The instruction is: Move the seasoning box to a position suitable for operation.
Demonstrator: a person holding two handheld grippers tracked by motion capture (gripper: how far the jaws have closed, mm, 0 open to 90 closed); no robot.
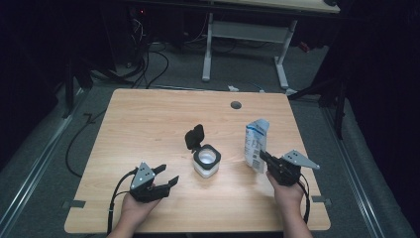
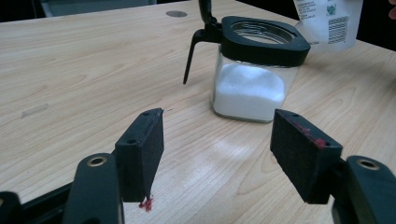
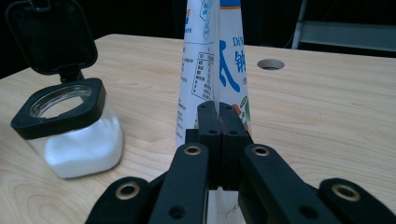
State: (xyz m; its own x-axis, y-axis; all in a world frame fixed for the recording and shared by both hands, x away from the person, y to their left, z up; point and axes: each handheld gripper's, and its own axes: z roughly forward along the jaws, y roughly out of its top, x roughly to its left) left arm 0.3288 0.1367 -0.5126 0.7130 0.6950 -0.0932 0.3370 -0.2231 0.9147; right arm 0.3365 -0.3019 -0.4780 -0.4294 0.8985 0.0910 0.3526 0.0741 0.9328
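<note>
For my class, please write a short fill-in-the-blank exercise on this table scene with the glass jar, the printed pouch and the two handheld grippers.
1. The hinged black lid of the square glass jar of white powder stands ____.
2. The right gripper is shut on the white-and-blue printed ____.
3. The jaws of the left gripper stand ____, with nothing between them.
4. The jar rests on a light ____ table.

Missing words: open; pouch; open; wooden

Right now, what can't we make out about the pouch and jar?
- Pouch: top cut off by the frame edge in the right gripper view; print too small in the high view.
- Right claw: pinched part of the pouch hidden between its pads.
- Jar: lid top cut off in the left gripper view.
</note>
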